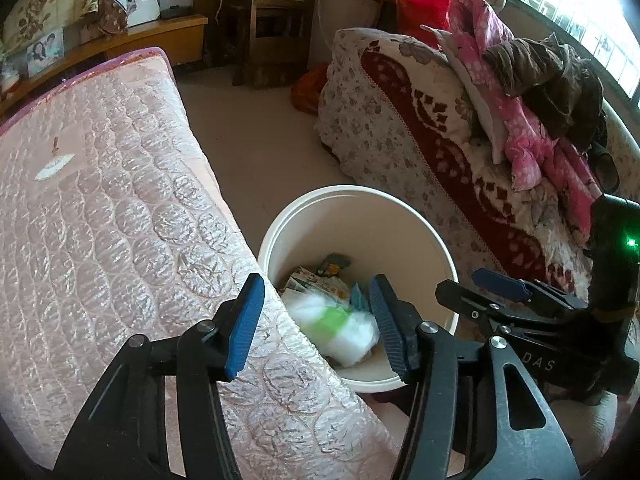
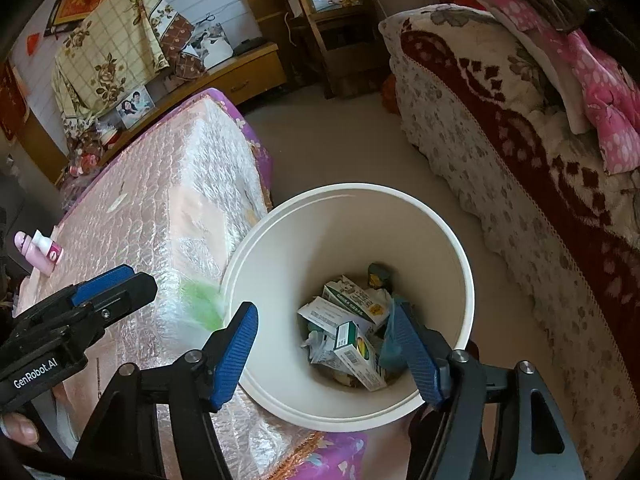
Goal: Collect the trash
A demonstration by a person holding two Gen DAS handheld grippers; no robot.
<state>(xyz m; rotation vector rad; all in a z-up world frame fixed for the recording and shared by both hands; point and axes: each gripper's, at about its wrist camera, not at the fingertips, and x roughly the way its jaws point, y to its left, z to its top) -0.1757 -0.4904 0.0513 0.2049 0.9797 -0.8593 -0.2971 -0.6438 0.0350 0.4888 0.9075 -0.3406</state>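
The white bin (image 1: 356, 216) stands on the floor between the quilted mattress (image 1: 120, 200) and the flowered sofa (image 1: 400, 128). In the left wrist view the mattress edge hides the bin's near-left wall, and a blurred white-and-green packet (image 1: 336, 324) is smeared over the bin's mouth; what it is cannot be made out, nor whether it has landed. In the right wrist view the same thing shows only as a green blur (image 2: 202, 306) just left of the bin's rim (image 2: 460, 248). On the bin's bottom lie small cartons (image 2: 356, 344) and crumpled wrappers, partly covered by the right jaw; their print is too small to read.

The left hand-held gripper (image 1: 316, 320) stands spread above the bin's near edge, its blue pads apart, nothing pressed between them; the blurred packet shows in the gap beyond them. The right hand-held gripper (image 2: 332, 352) is also spread, held over the bin's mouth, pinching nothing. A fingertip (image 2: 18, 428) shows at the left edge, cut off by the frame. A pink bottle (image 2: 40, 250) lies on the mattress, well left of the bin.
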